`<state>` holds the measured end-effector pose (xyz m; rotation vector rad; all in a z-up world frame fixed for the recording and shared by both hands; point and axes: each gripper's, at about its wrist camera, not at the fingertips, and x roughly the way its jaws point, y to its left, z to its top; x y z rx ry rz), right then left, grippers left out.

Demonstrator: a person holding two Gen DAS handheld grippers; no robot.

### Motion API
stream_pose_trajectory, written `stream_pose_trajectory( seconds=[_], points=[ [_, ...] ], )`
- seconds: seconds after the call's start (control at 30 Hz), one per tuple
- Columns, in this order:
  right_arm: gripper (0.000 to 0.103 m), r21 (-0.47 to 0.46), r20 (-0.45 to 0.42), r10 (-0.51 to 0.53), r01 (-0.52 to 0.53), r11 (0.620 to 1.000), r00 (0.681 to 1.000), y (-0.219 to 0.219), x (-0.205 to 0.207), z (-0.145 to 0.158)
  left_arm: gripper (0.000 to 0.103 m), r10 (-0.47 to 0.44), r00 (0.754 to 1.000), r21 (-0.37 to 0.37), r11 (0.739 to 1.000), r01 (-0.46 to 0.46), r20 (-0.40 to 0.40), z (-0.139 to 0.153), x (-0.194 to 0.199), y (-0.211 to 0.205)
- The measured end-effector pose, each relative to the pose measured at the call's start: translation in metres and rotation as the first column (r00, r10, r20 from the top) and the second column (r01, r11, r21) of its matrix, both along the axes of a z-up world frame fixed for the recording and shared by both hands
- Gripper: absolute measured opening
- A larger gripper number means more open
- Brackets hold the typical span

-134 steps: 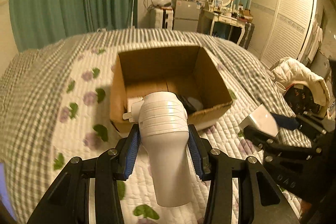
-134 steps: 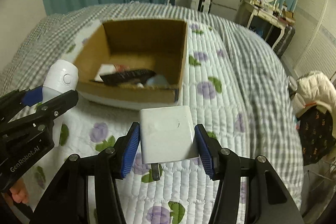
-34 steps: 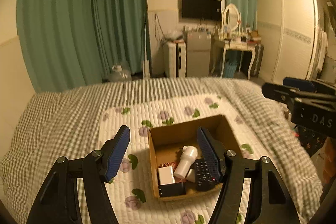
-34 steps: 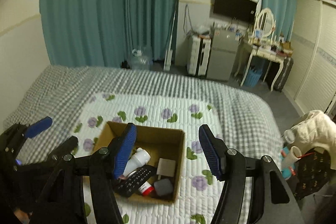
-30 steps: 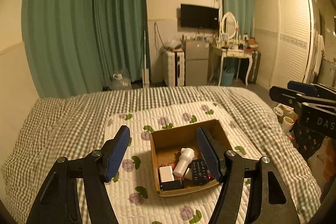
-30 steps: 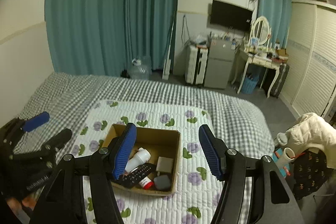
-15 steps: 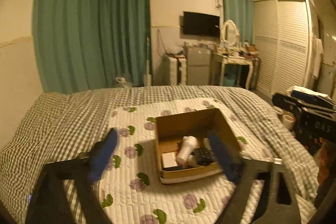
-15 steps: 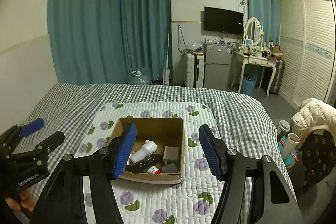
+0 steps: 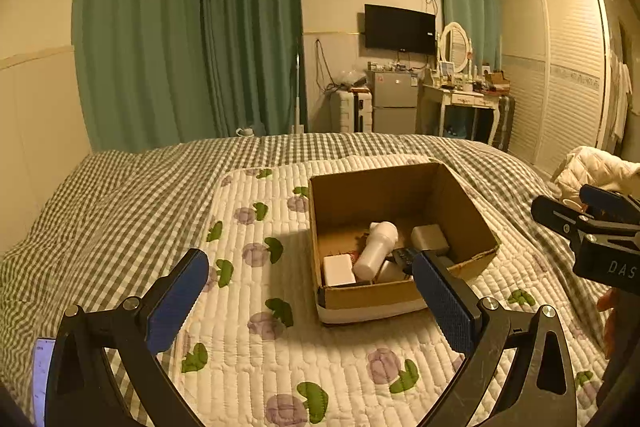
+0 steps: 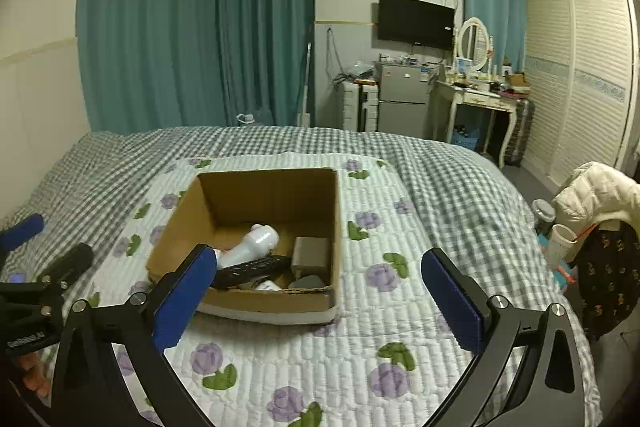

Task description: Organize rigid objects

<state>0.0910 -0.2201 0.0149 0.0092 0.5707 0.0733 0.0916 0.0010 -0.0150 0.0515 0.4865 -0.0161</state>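
I hold both tools back from the cardboard box [image 10: 256,239], high over the bed, so each camera takes in the whole box and the quilted mat [image 10: 360,359] under it. The left gripper [image 9: 312,301] has its fingers spread wide with nothing between them, and the right gripper [image 10: 320,299] is the same, blue pads apart and empty. I judge that fitting, since nothing loose shows on the mat around the box.

The rigid things all lie inside the box: a white bottle-shaped device [image 10: 252,243] slanted across the middle, a black remote [image 10: 252,269] lying against it near the front wall, a grey adapter block [image 10: 310,253] on the right side, and a white cube charger [image 9: 338,269] in the front left corner. They rest on one another rather than in rows, so the box serves as a catch-all.

From this, I take the gathering to be essentially finished. A phone [image 9: 40,379] glows at the mat's left edge, outside the box.
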Motion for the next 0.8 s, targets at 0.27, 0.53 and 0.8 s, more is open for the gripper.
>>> stream_pose_trajectory(
  seconds=[0.27,0.53,0.8],
  points=[
    [0.103,0.008,0.075,0.026,-0.026,1.0,0.997,0.0022,-0.0089,0.0083,0.103,-0.008,1.0,-0.034,0.999,0.009,0.007,0.0056,-0.0052,0.0012],
    [0.103,0.022,0.084,0.025,-0.027,0.999,0.996,0.0008,-0.0083,0.0087,0.103,-0.005,1.0,-0.041,0.999,0.005,-0.007,0.0073,-0.0038,0.0024],
    [0.103,0.02,0.066,0.019,-0.02,1.0,0.998,0.0011,-0.005,0.0033,0.103,-0.002,1.0,-0.047,0.999,0.001,-0.011,0.0062,-0.0037,0.0028]
  ],
)
